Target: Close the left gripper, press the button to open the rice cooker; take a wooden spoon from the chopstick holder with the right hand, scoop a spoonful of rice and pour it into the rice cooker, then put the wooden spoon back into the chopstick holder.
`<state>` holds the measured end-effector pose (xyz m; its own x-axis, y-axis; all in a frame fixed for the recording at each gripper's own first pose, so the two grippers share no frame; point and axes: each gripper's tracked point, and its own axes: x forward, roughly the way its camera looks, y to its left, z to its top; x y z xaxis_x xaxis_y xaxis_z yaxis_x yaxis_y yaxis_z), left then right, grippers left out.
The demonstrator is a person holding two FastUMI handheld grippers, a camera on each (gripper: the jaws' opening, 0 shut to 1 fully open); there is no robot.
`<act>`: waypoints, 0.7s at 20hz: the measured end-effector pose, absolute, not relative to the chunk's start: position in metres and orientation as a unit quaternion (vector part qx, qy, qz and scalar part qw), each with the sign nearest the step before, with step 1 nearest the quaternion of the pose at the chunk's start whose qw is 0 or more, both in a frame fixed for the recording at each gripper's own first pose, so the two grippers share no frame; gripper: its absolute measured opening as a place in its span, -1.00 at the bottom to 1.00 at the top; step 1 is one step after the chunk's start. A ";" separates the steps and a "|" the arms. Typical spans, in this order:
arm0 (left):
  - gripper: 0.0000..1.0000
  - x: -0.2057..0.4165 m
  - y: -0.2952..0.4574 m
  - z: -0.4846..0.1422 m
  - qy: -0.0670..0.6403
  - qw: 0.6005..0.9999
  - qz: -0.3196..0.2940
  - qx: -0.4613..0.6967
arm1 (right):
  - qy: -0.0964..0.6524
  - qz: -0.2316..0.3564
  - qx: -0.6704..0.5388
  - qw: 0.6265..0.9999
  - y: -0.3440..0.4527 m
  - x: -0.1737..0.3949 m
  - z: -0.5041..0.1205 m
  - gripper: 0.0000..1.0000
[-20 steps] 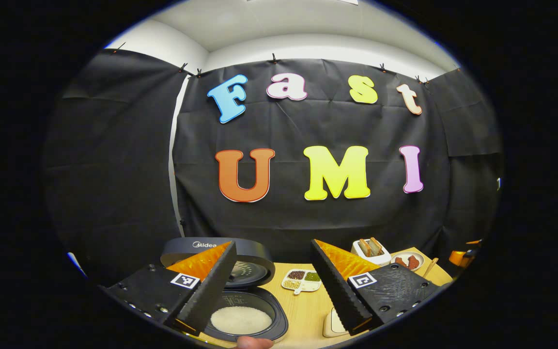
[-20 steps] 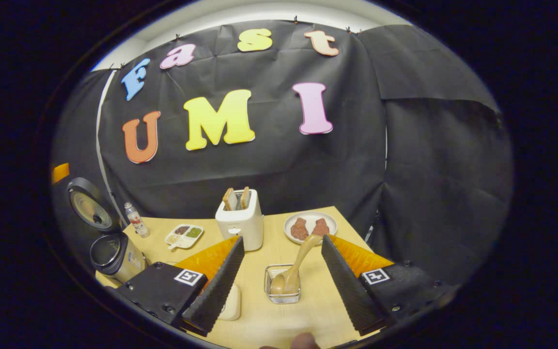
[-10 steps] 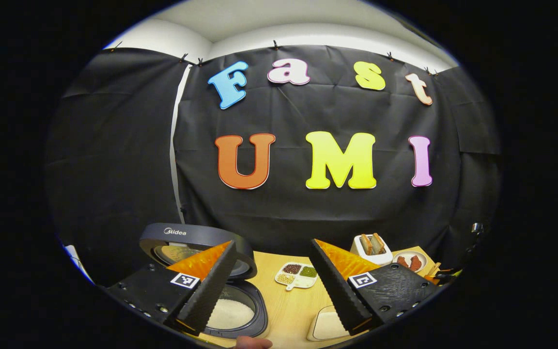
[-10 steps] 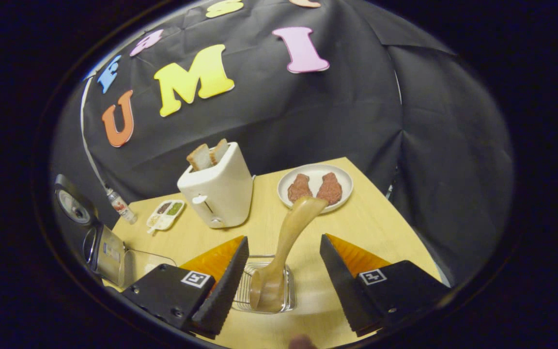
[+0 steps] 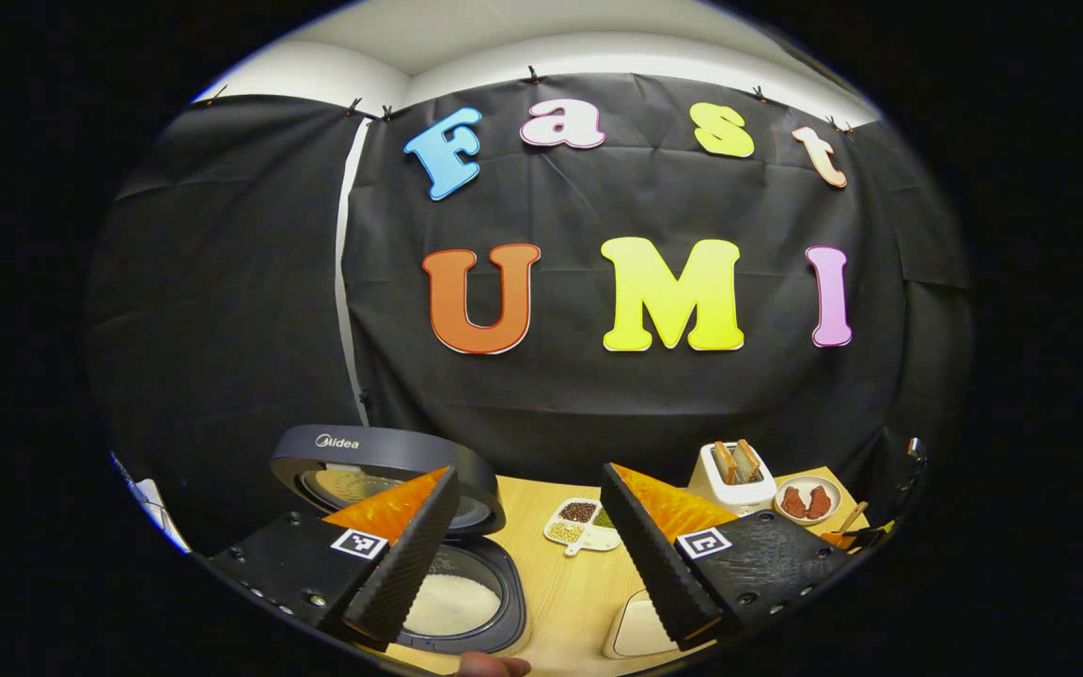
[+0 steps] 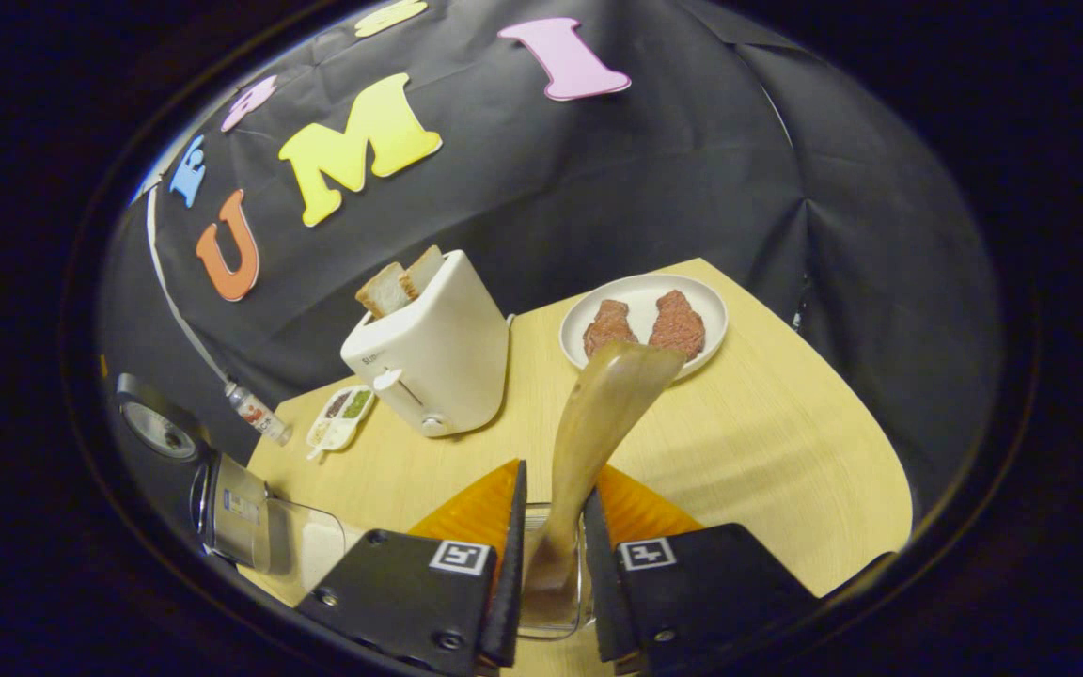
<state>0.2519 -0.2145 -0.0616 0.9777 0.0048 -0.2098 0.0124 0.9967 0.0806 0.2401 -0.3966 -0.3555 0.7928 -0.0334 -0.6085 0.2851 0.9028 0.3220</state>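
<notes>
In the right gripper view my right gripper (image 6: 549, 564) is shut on the wooden spoon (image 6: 603, 414), low on its shaft. The spoon's lower end sits in the wire chopstick holder (image 6: 530, 622), and its upper end leans away toward the plate. In the left gripper view the rice cooker (image 5: 494, 625) stands with its lid (image 5: 368, 451) up and white rice (image 5: 452, 604) in the pot. My left gripper (image 5: 527, 564) hangs open above the table, its left finger over the pot. A pale rice container (image 5: 640, 632) lies below its right finger.
A white toaster (image 6: 429, 353) with bread slices stands mid-table. A plate of meat (image 6: 645, 293) sits behind the spoon. A divided seasoning tray (image 6: 339, 418) and a small bottle (image 6: 258, 414) stand at the back left. The cooker (image 6: 231, 508) and a clear container (image 6: 306, 545) are at the left.
My right gripper came down over the chopstick holder and shut on the spoon's shaft. The left gripper stayed open and drifted only slightly.
</notes>
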 end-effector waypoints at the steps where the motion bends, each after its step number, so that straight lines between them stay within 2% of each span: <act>1: 0.93 0.251 -0.216 -0.061 0.106 0.993 -0.006 0.042 | 0.307 -0.089 0.202 0.926 -0.398 0.238 -0.352 -0.36; 2: 0.93 0.249 -0.214 -0.060 0.103 0.994 -0.009 0.043 | 0.305 -0.094 0.204 0.926 -0.397 0.236 -0.349 -0.56; 4: 0.94 0.247 -0.211 -0.054 0.093 0.995 -0.013 0.041 | 0.304 -0.097 0.208 0.924 -0.391 0.232 -0.341 -0.65; 9: 0.94 0.234 -0.190 -0.038 0.073 0.997 -0.019 0.025 | 0.280 -0.120 0.188 0.934 -0.382 0.225 -0.306 -0.71; 11: 1.00 0.225 -0.177 -0.031 0.066 0.997 -0.022 0.018 | 0.267 -0.127 0.163 0.941 -0.377 0.224 -0.281 -0.75; 14: 0.94 0.213 -0.159 -0.020 0.051 0.998 -0.026 0.008 | 0.233 -0.139 0.108 0.956 -0.364 0.222 -0.233 -0.80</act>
